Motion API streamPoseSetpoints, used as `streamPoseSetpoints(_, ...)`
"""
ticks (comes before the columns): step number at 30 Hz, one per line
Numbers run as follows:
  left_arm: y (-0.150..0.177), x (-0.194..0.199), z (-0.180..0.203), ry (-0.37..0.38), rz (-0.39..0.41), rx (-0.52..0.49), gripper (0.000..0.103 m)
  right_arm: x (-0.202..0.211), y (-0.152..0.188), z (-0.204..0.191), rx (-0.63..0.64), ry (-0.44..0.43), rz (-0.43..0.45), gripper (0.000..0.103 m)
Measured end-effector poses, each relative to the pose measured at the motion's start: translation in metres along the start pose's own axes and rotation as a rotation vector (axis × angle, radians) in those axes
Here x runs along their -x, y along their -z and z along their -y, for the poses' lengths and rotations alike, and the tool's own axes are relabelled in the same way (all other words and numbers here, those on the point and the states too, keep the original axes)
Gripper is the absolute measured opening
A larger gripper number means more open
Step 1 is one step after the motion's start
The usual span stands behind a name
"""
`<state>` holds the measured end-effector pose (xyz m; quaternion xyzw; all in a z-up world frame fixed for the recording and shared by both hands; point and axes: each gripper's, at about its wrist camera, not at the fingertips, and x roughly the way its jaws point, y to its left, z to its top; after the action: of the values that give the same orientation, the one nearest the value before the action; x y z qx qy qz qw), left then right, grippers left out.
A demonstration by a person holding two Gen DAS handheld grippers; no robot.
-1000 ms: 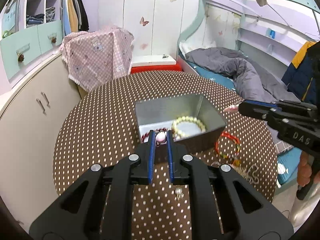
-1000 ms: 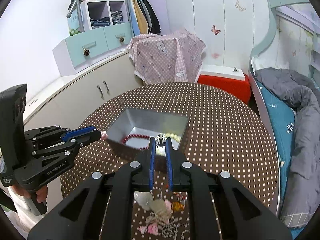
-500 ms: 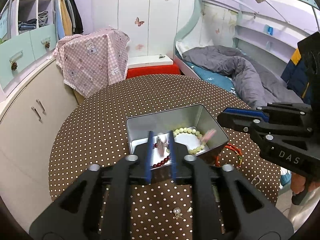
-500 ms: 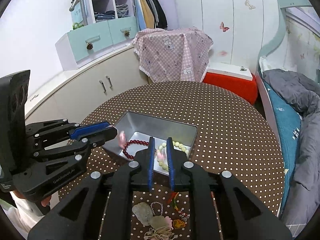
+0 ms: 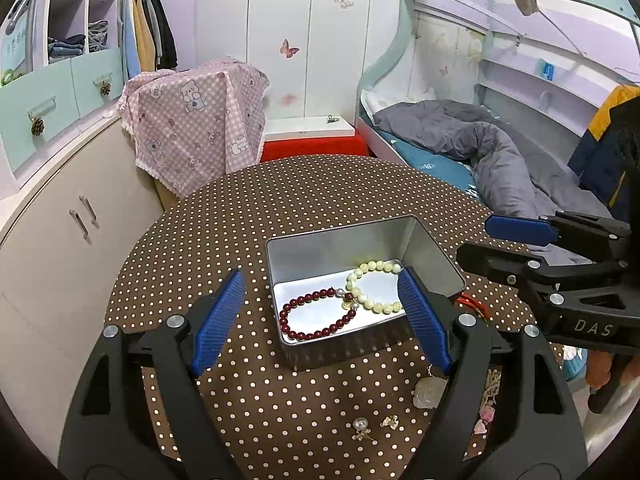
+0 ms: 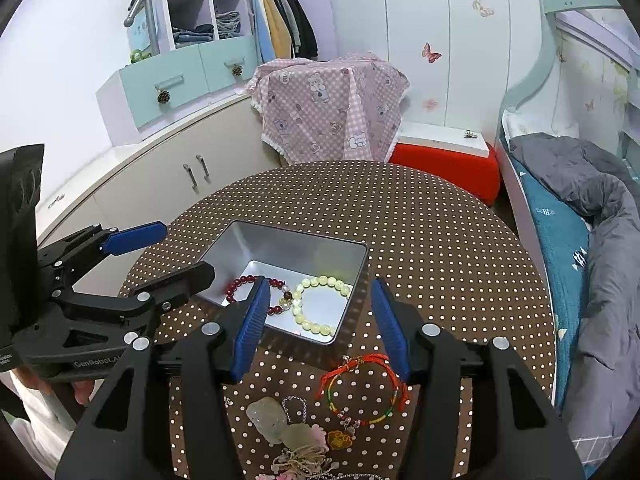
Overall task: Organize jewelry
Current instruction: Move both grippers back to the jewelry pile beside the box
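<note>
An open silver tin (image 5: 340, 248) sits on the dotted round table. In it lie a dark red bead bracelet (image 5: 304, 320) and a cream bead bracelet (image 5: 374, 284), with a small pearl-and-gold piece (image 5: 347, 300) between them. My left gripper (image 5: 320, 280) hangs over the tin's near-left side, its jaws opening and nothing between them. My right gripper (image 6: 319, 284) hovers over the tin (image 6: 288, 240) from the other side, its jaws also opening and empty. It shows at the right edge of the left wrist view (image 5: 478, 238).
Loose jewelry lies on the table near me: a red cord bracelet (image 6: 360, 388), pale stones (image 6: 268, 416), a gold charm (image 6: 339, 438), and a pearl earring (image 5: 360, 426). The table's round edge (image 6: 532, 280) drops toward a bed on the right. Cabinets stand on the left.
Both grippers were shut on small pale pieces a second ago. Both have since opened wide, and the pieces have dropped out of them toward the tin.
</note>
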<state>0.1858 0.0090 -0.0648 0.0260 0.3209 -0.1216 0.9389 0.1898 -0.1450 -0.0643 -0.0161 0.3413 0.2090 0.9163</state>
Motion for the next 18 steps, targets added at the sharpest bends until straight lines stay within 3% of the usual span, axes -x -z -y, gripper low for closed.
streamPoseSetpoints(18, 0.023, 0.022, -0.005, 0.007, 0.002, 0.014, 0.078, 0.011, 0.021, -0.014, 0.01, -0.016, -0.019, 0.049)
